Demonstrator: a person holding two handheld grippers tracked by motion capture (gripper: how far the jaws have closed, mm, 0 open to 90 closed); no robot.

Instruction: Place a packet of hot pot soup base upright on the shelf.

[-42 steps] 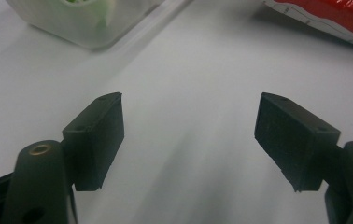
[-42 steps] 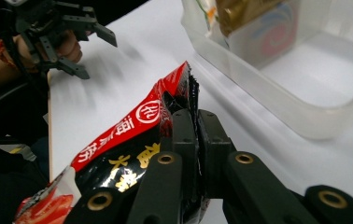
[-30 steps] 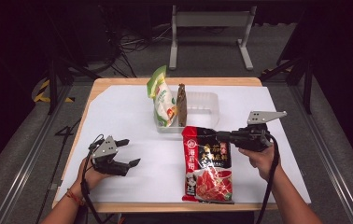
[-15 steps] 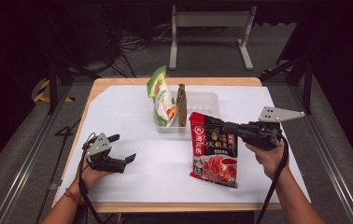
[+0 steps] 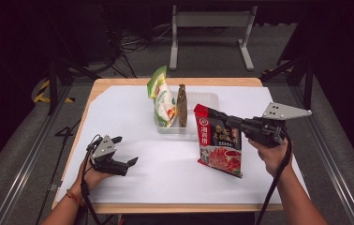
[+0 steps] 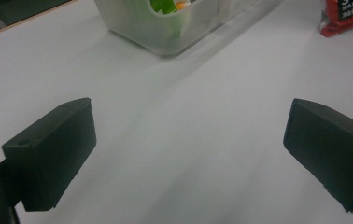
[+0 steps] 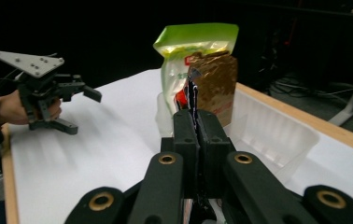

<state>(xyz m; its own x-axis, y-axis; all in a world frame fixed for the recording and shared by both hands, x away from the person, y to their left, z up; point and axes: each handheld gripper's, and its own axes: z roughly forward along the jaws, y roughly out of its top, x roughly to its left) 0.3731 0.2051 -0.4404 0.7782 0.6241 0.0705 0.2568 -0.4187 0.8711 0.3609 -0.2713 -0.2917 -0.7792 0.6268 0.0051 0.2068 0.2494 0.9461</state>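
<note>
From the high view we see a wooden table (image 5: 119, 84) under a white sheet (image 5: 119, 117), dark floor and metal frames around it. The right gripper (image 5: 217, 115) pinches the top edge of the red packet (image 5: 219, 147), which hangs beside the clear tray (image 5: 203, 101) holding a green bag (image 5: 163, 101) and a brown pouch (image 5: 182, 105). The left gripper (image 5: 126, 154) rests wide and empty.

In the left gripper view, the tray (image 6: 165, 37) and packet (image 6: 347, 16) are cut off at the top edge.

In the right gripper view, our jaws hide most of the packet (image 7: 192, 100); the room behind is black.
</note>
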